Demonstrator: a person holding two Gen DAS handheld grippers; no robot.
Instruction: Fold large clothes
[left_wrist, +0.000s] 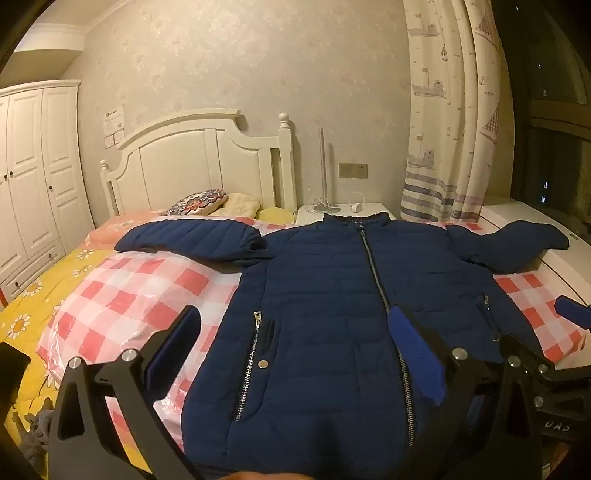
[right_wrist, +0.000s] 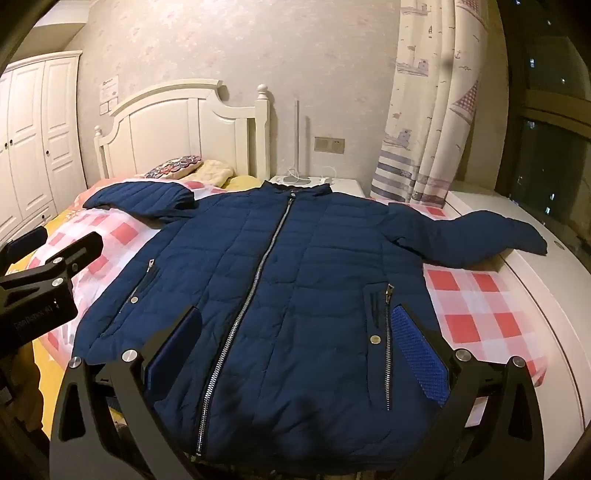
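My fingers (left_wrist: 417, 354) spread wide, grasping nothing; jacket (left_wrist: 332, 314) lies flat; I'd pinch each sleeve (right_wrist: 472, 236) cuff, fold inward.

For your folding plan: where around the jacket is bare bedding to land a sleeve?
Bare checked pink-and-white cover lies below each sleeve beside the navy quilted jacket. Crowded: pillows by the white headboard.
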